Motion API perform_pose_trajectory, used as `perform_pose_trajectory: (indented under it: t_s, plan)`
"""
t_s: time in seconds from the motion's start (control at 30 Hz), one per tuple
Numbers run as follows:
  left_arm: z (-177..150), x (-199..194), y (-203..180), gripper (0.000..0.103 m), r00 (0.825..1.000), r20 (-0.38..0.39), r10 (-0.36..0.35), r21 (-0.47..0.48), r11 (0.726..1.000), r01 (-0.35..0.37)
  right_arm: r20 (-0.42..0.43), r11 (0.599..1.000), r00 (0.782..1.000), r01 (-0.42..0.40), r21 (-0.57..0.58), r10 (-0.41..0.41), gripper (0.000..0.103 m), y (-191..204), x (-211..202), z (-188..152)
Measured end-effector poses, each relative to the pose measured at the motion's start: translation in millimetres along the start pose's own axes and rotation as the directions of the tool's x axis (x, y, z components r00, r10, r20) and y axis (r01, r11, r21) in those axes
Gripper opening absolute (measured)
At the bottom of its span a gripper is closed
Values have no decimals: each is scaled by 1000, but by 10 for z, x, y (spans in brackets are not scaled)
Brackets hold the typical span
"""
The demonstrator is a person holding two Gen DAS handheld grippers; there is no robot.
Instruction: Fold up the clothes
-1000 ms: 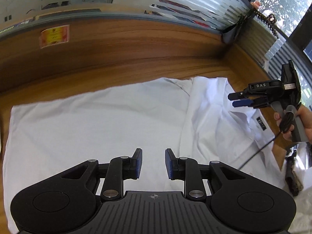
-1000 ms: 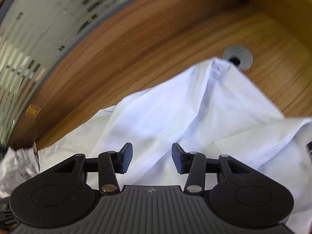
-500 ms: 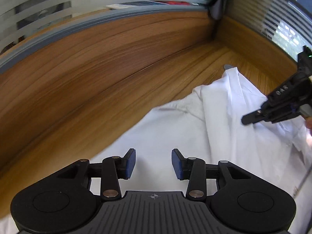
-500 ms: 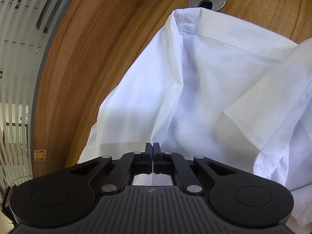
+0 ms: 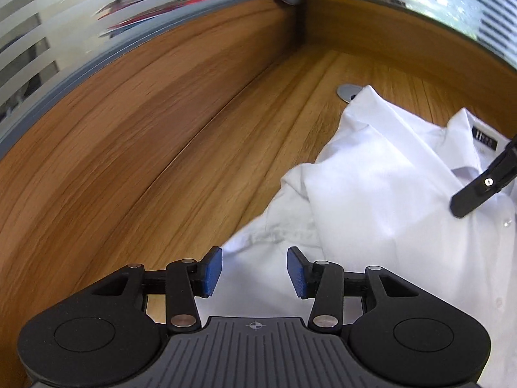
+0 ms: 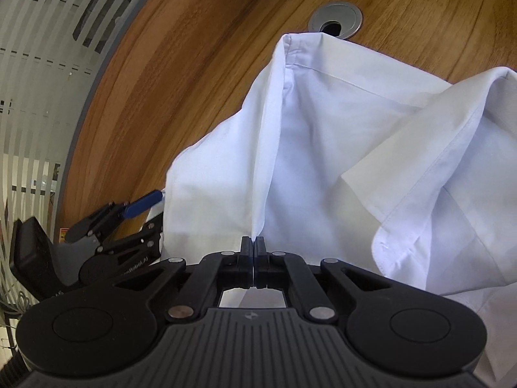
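White cotton dress shirt [image 5: 387, 194] is seen lying crumpled on a brown wood-grain desk [image 5: 145, 161], near the far corner where two low wooden back panels meet. Above the panels, frosted striped glass partitions [image 5: 48, 32] are seen, with daylight and greenery showing through at the upper right of the left wrist view. A round grey metal cable grommet [image 6: 336, 19] is set into the desk, and it is partly covered by the shirt's far corner. The collar [image 5: 465, 129], with its small black label [image 5: 484, 140], is turned toward the right-hand back panel, while the rest of the shirt is spread toward the near edge of that view; its long axis cannot be told exactly, since the fabric is bunched in folds. A ridge of the shirt's fabric is pinched and drawn taut by the right gripper [image 6: 253, 249], whose jaws are clenched on it. The left gripper [image 5: 255, 270] is held over the shirt's near left edge; its jaws have just been opening and stand released, with cloth below them but nothing pressed between the blue pads [image 5: 211, 271].
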State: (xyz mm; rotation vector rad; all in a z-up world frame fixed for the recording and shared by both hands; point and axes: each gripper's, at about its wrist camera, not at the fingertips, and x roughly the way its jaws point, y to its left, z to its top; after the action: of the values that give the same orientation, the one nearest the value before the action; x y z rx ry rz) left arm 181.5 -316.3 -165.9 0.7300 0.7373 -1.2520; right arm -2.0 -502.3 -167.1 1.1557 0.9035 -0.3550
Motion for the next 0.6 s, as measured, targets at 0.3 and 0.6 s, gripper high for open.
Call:
perform_pose_trajectory:
  t_s: [0.3, 0.6]
  plan:
    - [33, 115, 92, 48, 999, 13, -41, 14, 999, 41, 7, 999, 999, 36, -5, -36, 1, -25, 79, -43]
    - [-90, 23, 299, 51, 999, 28, -16, -135, 991, 20, 9, 996, 997, 78, -40, -78, 1, -22, 240, -59]
